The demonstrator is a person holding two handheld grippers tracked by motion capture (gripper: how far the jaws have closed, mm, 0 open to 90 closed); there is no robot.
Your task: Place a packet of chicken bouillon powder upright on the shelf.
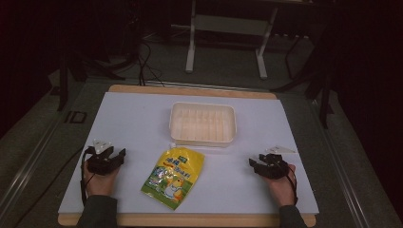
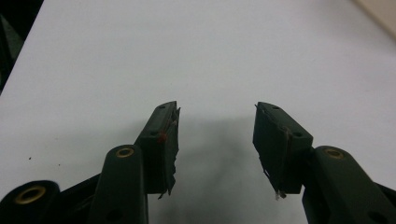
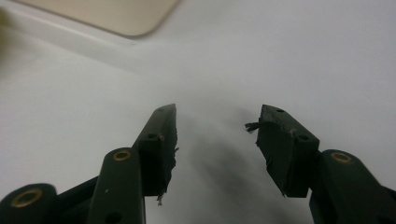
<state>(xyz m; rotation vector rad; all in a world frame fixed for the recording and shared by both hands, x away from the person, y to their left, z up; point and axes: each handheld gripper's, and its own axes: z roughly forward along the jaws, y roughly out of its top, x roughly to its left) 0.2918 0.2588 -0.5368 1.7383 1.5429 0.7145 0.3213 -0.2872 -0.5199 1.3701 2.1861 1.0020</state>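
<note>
Yellow snack bag (image 1: pixel 173 176) lying flat on the white table (image 1: pixel 133 123), near the front edge, between the two grippers. Cream tray (image 1: pixel 203 123) just past the bag, at 12 o'clock from it, close but not touching. Left gripper (image 1: pixel 119 156) at 9 o'clock from the bag, held in a hand (image 1: pixel 100 183), jaws apart with nothing between. Right gripper (image 1: pixel 253 164) at 3 o'clock from the bag, jaws apart too, over bare table.

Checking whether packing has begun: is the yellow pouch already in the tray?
No, the pouch lies flat on the table, apart from the tray and nearer the person.
</note>
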